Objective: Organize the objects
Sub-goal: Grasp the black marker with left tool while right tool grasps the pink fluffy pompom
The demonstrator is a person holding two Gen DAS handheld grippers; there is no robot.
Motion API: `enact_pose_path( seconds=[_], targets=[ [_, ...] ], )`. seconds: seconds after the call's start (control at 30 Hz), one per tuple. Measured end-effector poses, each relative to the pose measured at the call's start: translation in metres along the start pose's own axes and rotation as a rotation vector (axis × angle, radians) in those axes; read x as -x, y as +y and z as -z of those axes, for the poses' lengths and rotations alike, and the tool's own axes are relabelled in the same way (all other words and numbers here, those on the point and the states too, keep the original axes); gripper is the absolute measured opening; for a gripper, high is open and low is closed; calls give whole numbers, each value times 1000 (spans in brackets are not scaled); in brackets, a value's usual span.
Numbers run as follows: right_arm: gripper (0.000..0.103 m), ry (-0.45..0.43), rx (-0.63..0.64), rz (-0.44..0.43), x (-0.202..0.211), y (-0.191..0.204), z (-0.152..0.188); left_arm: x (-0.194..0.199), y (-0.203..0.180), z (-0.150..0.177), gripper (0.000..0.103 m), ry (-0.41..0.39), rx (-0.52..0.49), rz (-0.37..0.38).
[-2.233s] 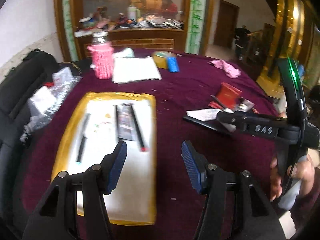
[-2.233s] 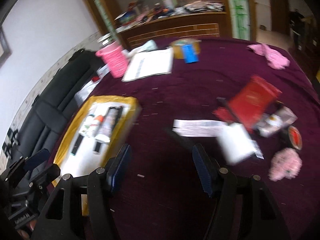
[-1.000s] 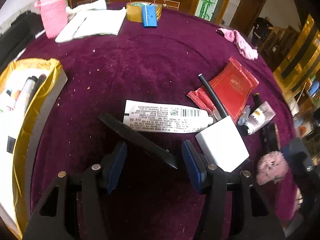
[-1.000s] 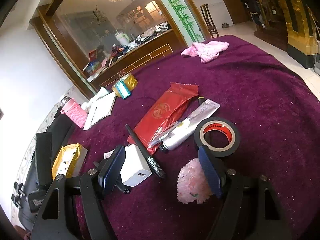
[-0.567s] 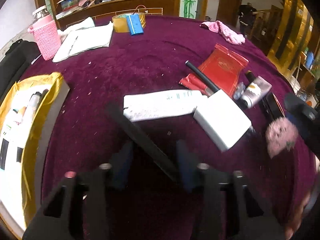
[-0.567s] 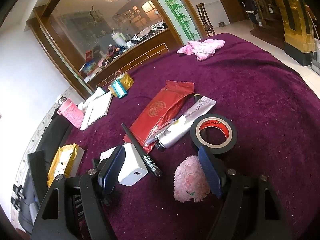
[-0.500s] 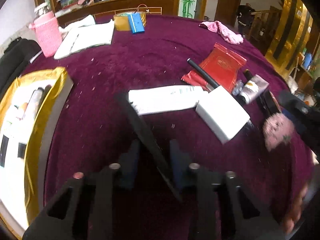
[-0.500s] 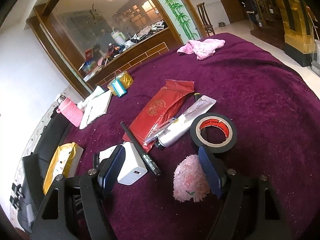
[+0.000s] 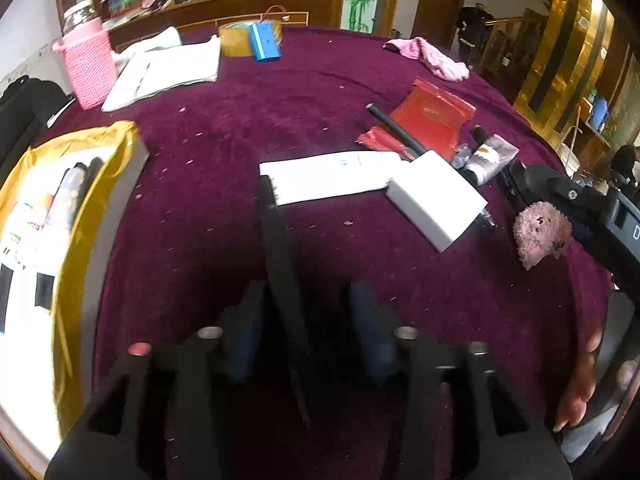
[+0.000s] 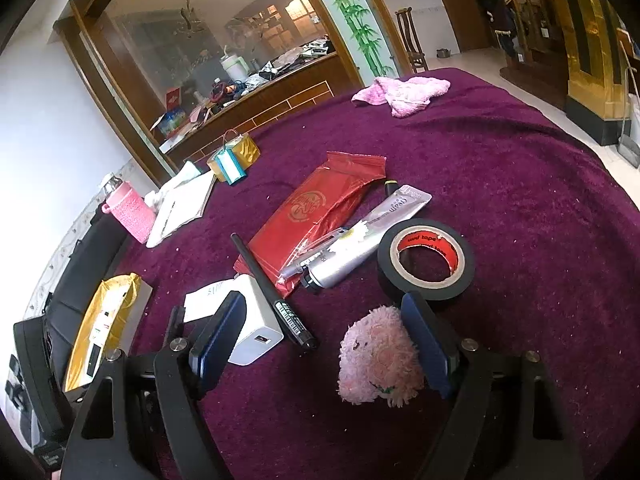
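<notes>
Left jaws around flat black strip (image 9: 280,264), fluffy pink pompom (image 10: 378,358)

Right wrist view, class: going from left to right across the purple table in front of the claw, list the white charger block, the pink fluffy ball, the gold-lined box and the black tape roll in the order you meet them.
gold-lined box → white charger block → pink fluffy ball → black tape roll
</notes>
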State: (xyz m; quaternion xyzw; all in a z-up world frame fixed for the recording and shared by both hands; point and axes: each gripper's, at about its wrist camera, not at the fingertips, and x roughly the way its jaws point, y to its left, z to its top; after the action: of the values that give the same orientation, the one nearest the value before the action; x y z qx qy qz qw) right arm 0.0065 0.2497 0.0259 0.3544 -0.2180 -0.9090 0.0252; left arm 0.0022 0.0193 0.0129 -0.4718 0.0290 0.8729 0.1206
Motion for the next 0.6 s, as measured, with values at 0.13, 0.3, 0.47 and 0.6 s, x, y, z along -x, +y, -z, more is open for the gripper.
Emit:
enact_pose_path(
  seconds=[0.13, 0.3, 0.47, 0.6],
  targets=[
    [76, 7, 19, 4, -2, 1, 1, -4, -11, 0, 44, -44, -30, -52],
    [76, 14, -49, -53, 11, -17, -11, 11, 5, 2, 12, -42, 1, 44],
    [76, 63, 22, 31, 22, -24, -21, 48, 15, 6, 12, -140, -11, 100],
    [76, 110, 98, 106, 23, -13, -15, 68, 23, 10, 12, -187, 2, 149]
  ],
)
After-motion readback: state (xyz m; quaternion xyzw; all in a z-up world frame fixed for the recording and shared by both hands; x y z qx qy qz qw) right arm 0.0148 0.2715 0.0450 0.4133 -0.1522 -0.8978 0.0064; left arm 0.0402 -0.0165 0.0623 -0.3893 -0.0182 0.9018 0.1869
